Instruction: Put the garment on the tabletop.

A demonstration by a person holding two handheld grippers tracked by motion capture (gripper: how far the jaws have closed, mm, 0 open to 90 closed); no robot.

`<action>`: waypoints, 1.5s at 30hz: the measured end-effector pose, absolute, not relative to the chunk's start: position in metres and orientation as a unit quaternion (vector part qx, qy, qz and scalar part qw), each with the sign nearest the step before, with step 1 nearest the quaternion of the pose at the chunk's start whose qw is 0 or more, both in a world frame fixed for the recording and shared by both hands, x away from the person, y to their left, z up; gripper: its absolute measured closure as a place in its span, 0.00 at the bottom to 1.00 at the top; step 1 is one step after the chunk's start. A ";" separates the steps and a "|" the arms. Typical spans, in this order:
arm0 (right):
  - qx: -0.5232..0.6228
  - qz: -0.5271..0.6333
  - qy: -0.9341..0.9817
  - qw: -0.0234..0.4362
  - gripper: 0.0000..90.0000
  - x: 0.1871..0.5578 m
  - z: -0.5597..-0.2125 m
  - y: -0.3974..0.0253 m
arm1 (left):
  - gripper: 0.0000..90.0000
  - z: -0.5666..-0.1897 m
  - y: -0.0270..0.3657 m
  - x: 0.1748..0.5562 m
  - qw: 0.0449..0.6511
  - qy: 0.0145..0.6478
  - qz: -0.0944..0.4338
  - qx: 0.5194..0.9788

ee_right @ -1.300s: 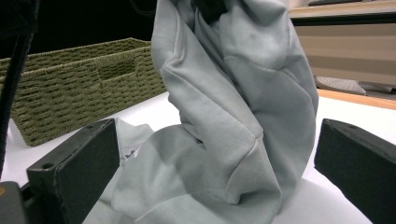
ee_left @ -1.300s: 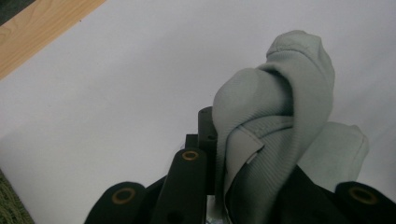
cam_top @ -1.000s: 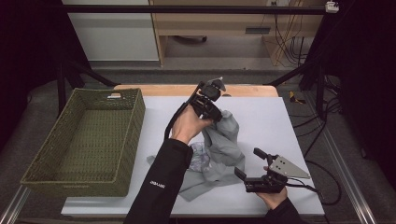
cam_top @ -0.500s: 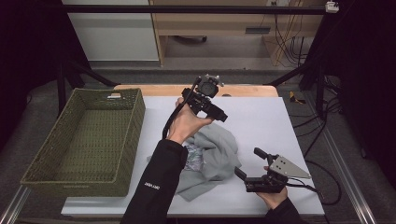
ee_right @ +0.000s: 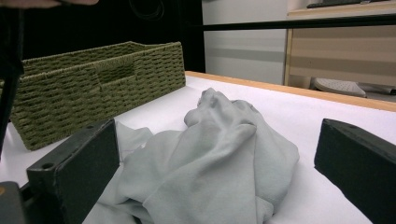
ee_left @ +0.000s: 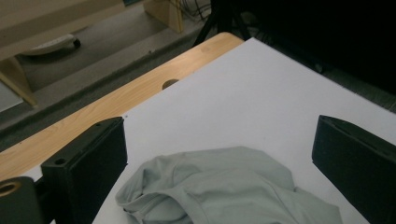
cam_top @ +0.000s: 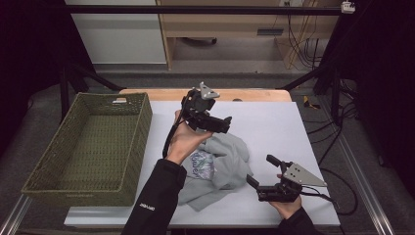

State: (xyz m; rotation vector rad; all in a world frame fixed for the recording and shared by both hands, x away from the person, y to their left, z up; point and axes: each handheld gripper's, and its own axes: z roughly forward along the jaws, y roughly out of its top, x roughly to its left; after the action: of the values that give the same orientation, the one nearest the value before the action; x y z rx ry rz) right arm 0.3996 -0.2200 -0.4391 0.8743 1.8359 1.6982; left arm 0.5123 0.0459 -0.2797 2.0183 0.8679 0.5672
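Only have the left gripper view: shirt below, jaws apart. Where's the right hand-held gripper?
Observer: Right hand-held gripper sits low at the table's near edge, right of the shirt, jaws open and holding nothing.
Operator: Does the shirt have a print?
Observer: Yes, a graphic patch shows on its left part in the high view.
Operator: Any container nearby?
Observer: A green woven basket stands at the table's left end, nothing visible in it.
Operator: And my gripper's height?
Observer: The left hand-held gripper is raised above the shirt, not touching it.

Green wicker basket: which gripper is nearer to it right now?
Left. The left gripper is raised above the grey shirt, closer to the basket; the right gripper sits beyond the shirt's far side.
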 end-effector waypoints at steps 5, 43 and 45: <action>0.322 0.621 0.674 0.240 0.00 0.399 -0.438 -0.222 | 0.03 -0.297 0.067 0.495 0.470 0.340 0.226 0.783; 0.330 0.624 0.669 0.232 0.00 0.400 -0.438 -0.228 | 0.04 -0.393 0.153 0.396 0.570 0.352 0.253 0.698; 0.334 0.626 0.666 0.230 0.00 0.399 -0.438 -0.228 | 0.04 -0.395 0.157 0.394 0.573 0.353 0.254 0.694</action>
State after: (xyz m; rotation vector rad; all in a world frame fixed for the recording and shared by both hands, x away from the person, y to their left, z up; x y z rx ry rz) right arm 0.3992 -0.2276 -0.4380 0.9181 1.8335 1.7217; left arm 0.3938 0.1566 -0.3951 1.6275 0.8277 0.5962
